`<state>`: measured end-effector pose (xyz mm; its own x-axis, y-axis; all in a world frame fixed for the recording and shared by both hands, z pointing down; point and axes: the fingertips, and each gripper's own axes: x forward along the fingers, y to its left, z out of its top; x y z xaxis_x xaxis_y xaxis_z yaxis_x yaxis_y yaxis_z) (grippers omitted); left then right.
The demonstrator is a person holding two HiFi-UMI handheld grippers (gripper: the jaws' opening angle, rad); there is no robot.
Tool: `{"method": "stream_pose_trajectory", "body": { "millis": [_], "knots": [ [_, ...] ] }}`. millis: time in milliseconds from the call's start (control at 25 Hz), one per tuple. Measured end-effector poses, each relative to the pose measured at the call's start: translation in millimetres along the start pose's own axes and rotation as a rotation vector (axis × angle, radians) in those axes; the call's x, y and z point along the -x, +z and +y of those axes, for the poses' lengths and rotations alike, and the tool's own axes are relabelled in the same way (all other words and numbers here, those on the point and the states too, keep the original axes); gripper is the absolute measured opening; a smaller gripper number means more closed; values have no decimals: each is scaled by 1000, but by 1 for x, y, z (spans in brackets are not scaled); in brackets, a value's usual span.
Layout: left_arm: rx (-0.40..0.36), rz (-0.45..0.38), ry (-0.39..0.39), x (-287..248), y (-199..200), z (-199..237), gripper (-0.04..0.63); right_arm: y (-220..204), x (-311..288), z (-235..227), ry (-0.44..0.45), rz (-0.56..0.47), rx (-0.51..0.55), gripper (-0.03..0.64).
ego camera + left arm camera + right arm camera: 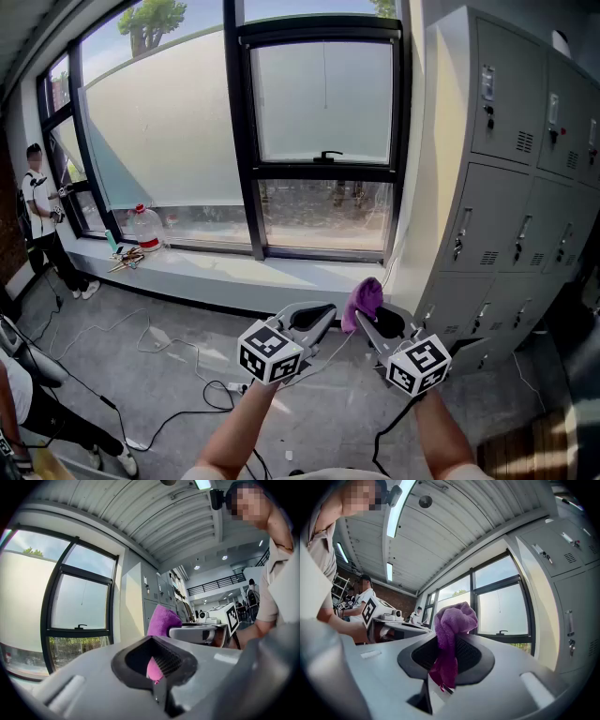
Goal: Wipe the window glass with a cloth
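The window glass [323,89] sits in a black frame straight ahead, above a pale sill; it also shows in the left gripper view [79,604] and the right gripper view [501,613]. Well below it, my right gripper [363,323] is shut on a purple cloth [364,298], which bunches up above the jaws [452,625] and hangs down between them. My left gripper [322,311] is just left of it, jaws together with nothing held. In the left gripper view the cloth [161,620] rises behind my left gripper [157,679]. Both grippers are far from the glass.
Grey lockers [506,187] stand close on the right. A water bottle [144,228] and small tools lie on the sill [234,272] at left. A person [42,216] stands at far left. Cables [159,347] trail over the floor. A black handle [327,155] is on the sash.
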<state>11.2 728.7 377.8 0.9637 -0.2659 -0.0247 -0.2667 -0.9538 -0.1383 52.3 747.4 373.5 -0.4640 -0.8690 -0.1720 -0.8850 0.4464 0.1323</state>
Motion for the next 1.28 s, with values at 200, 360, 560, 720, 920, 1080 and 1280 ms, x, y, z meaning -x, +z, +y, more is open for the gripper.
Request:
{"method": "stream_pose_trajectory", "body": {
  "millis": [200, 360, 560, 720, 920, 1080, 1280],
  "knots": [
    [-4, 1, -3, 0, -1, -2, 0, -1, 1, 0, -2, -2, -1, 112],
    [-2, 0, -4, 3, -1, -1, 0, -1, -1, 2, -7, -1, 6, 112],
    [1, -1, -11, 4, -6, 5, 0, -5, -6, 2, -17, 6, 18, 114],
    [12, -6, -21, 5, -9, 13, 0, -10, -13, 3, -25, 20, 24, 114],
    [19, -19, -31, 18, -14, 32, 0, -13, -35, 11, -37, 30, 31, 115],
    [33, -26, -15, 39, -21, 62, 0, -22, -64, 20, -40, 47, 17, 115],
    [51, -19, 3, 62, -30, 99, 0, -30, -97, 32, -42, 61, 5, 115]
  ]
}}
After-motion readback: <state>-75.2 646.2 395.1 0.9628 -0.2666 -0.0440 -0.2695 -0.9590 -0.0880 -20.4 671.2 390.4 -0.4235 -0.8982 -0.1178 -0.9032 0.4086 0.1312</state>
